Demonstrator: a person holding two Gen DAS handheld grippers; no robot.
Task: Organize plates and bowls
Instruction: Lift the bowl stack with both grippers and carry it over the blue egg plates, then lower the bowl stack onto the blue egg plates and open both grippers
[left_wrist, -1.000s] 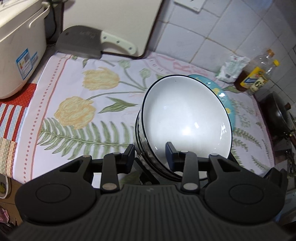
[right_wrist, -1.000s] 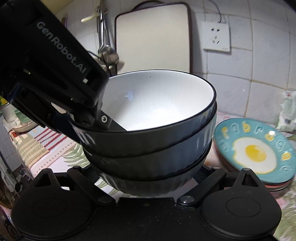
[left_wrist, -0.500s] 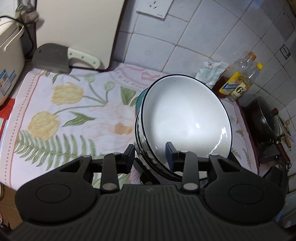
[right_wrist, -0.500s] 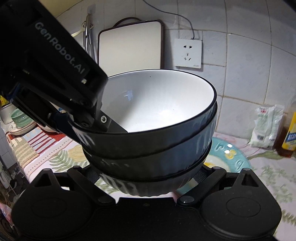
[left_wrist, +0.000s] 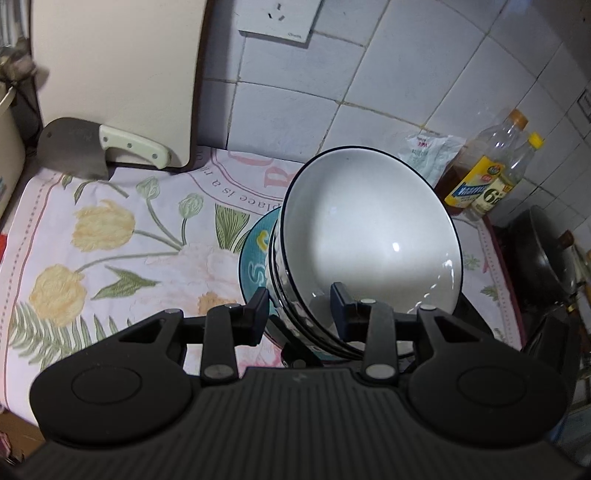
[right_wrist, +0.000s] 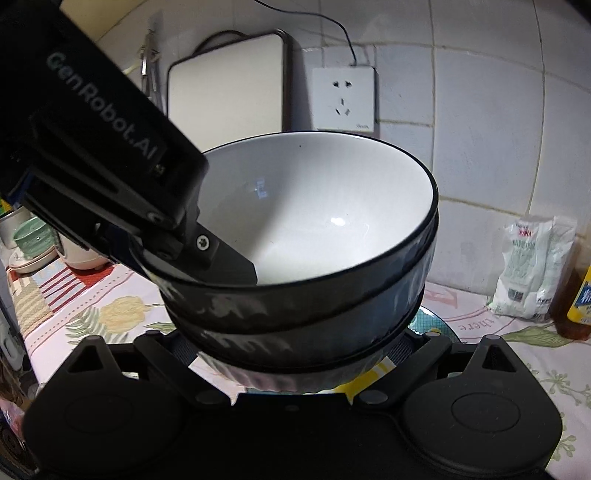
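While both tongs clamp the nested stack of dark white-lined ceramic bowls (right_wrist: 306, 266) above the teal plate (left_wrist: 255, 258), set-down remains pending.

Dim indoor light, small glare spots inside the white bowl (left_wrist: 369, 236), strong fisheye bending and dark corners.

Floral-clothed counter (left_wrist: 122, 254) with teal plate (left_wrist: 255, 258), cleaver (left_wrist: 74, 147), two bottles (left_wrist: 480, 184), white packet (left_wrist: 428, 155).

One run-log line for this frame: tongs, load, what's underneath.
left tongs: clamped on bowl stack rim | right tongs: cradling stack base | stack: airborne, tilted | below: blue plate on floral cloth
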